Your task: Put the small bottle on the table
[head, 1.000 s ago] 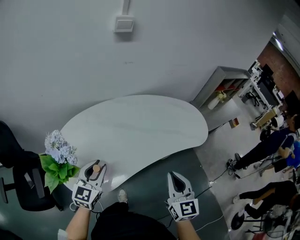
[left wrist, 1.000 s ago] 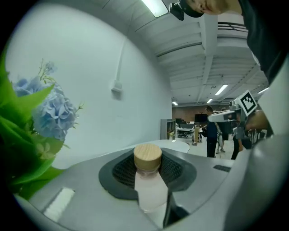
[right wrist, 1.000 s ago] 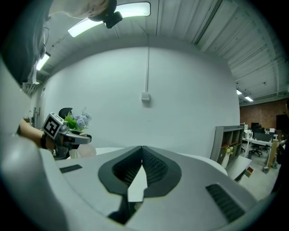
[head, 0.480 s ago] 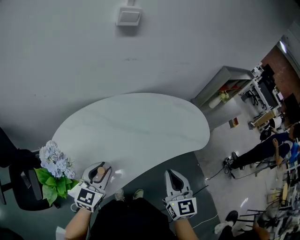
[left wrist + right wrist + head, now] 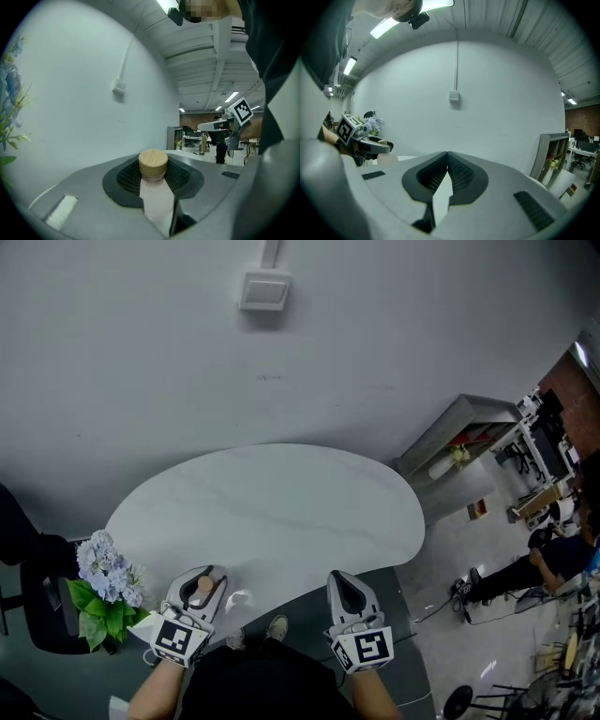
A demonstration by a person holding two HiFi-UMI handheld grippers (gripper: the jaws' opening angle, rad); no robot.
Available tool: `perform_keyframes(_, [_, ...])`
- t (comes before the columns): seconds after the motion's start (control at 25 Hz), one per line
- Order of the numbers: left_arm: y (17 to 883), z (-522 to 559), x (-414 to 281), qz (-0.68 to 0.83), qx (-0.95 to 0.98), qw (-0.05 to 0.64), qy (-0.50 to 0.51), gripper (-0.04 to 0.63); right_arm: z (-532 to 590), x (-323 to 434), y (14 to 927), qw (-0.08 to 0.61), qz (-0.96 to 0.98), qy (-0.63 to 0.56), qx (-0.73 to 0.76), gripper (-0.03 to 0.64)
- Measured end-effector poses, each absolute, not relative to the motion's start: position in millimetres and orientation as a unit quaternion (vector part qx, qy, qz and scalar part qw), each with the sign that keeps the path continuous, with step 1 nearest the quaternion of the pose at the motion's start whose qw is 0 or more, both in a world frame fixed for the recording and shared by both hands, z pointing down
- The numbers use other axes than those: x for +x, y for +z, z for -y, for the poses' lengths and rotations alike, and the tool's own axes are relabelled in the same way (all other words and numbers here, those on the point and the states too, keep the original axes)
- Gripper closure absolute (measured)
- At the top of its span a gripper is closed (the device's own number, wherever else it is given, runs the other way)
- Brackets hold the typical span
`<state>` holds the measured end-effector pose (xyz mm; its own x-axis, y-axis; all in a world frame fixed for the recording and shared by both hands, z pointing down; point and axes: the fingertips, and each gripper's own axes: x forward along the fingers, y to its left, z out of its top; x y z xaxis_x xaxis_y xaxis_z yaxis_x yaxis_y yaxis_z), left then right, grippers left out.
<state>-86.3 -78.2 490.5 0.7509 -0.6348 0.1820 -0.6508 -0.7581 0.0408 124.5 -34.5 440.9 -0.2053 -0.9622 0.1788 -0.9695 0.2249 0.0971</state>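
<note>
You held the small bottle (image 5: 154,192) in your left gripper (image 5: 206,575). Its fingers were closed part-way on the pale body, and the wooden cap (image 5: 153,163) stood up above them. The bottle hung at the near left edge of the surface (image 5: 281,512) and was not set down on it.

Your right gripper (image 5: 339,577) had its fingers pressed together with nothing between them. It was just off the near edge, above the dark floor (image 5: 398,606).

The rounded white surface was bare from the near edge to the far one, and it widened toward the right. A plain wall (image 5: 141,381) with a small box (image 5: 264,292) on it ran along the far side.

A bunch of pale blue flowers (image 5: 105,566) with green leaves stood near your left gripper, off the left end, with a dark chair (image 5: 37,610) beyond them. A grey shelf unit (image 5: 455,437) stood off the far right end. A person (image 5: 530,568) was further right, well apart from the surface.
</note>
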Motion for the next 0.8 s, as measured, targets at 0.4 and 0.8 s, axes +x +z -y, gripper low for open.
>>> perform_keyframes(0.4, [489.5,87.7,-91.5,0.391,0.915,0.054,0.084,0.483,55.6,128.3,450.0,0.096,0.8,0.027,0.591,0.611])
perform_keyframes(0.8, [491.1,104.3,-90.4,0.409,0.907,0.046,0.088,0.483,52.4,139.7,455.2,0.095,0.8,0.034,0.591,0.611])
